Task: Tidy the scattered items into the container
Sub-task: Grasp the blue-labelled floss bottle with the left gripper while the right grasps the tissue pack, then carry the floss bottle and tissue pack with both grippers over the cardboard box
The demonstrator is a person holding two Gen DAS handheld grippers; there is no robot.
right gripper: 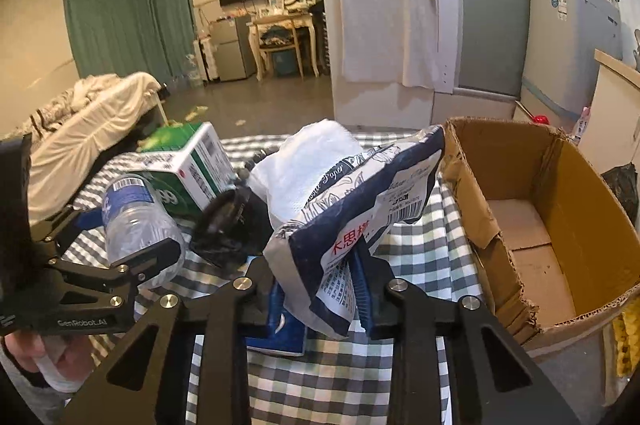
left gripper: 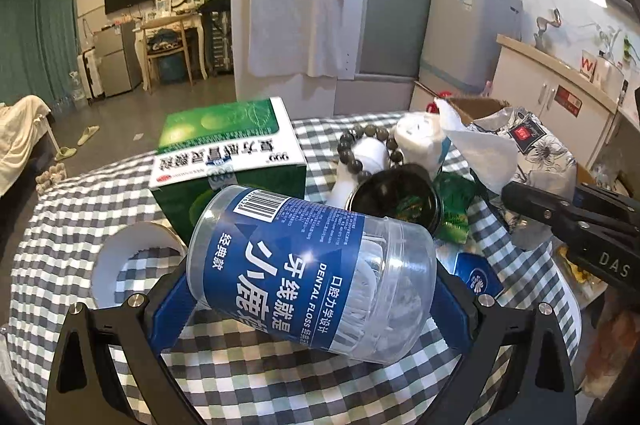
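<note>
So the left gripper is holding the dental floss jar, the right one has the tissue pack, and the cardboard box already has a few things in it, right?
Not quite: the cardboard box is still empty, as the right wrist view shows. The rest holds: the left gripper clamps the dental floss jar, and the right gripper pinches the tissue pack.
</note>
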